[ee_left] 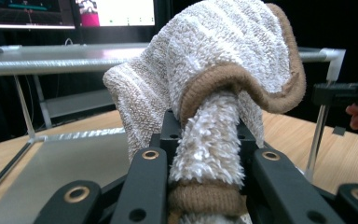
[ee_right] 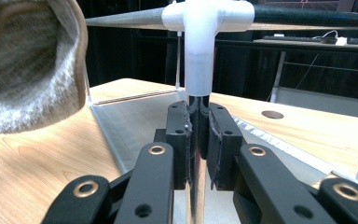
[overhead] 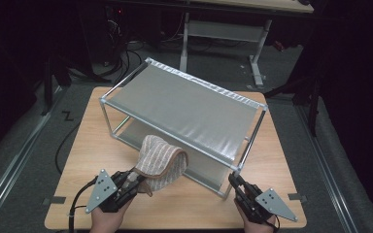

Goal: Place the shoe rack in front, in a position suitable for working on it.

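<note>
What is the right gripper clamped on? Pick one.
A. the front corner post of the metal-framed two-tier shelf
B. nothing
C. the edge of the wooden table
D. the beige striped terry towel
A: in the right gripper view the right gripper has its pads pressed on the thin metal post under the white corner joint of the shelf.

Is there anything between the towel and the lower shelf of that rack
Nothing visible blocks it. The towel, clamped in the left gripper, hangs at the rack's open front, and the lower shelf behind it lies bare. The right gripper grips the front corner post, off to one side.
</note>
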Demonstrator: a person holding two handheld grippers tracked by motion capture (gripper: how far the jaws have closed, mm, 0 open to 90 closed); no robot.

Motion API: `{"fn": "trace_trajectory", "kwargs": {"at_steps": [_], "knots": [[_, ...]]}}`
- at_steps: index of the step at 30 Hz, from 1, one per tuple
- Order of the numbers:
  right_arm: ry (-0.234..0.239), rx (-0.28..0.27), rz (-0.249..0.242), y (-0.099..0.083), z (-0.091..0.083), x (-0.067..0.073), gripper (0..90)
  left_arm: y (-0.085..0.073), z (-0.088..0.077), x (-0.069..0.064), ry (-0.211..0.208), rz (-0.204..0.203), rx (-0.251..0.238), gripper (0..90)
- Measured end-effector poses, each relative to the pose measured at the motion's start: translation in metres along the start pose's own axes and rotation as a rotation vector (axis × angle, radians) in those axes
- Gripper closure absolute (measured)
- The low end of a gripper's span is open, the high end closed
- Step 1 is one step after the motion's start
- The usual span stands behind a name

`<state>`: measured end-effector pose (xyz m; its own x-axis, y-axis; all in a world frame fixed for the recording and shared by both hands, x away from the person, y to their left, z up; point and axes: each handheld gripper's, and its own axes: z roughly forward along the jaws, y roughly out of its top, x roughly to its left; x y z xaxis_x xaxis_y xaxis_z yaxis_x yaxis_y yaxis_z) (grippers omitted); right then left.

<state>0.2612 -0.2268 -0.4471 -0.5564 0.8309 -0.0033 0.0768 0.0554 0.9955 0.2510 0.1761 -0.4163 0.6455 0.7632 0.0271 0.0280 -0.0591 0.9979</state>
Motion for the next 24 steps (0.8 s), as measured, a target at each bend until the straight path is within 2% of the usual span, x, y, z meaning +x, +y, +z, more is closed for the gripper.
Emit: {"fn": "trace_trajectory", "kwargs": {"at_steps": [6, 12, 15, 21, 24], "knots": [[0.004, -0.003, 0.009, 0.0, 0.0, 0.0, 80.7, 0.011, -0.008, 0.002, -0.023, -0.02, -0.07, 74.0], [0.006, -0.004, 0.007, -0.001, 0.0, -0.001, 80.7, 0.025, -0.011, 0.0, -0.016, 0.001, -0.104, 74.0], [0.007, -0.004, 0.006, -0.001, 0.0, -0.001, 80.7, 0.031, -0.009, 0.0, -0.017, 0.004, -0.113, 74.0], [0.009, -0.003, 0.007, -0.001, 0.0, -0.001, 80.7, 0.054, -0.001, 0.0, -0.003, 0.043, -0.155, 74.0], [0.009, -0.001, 0.008, 0.0, 0.0, -0.001, 80.7, 0.062, 0.007, 0.004, 0.004, 0.041, -0.169, 74.0]]}}
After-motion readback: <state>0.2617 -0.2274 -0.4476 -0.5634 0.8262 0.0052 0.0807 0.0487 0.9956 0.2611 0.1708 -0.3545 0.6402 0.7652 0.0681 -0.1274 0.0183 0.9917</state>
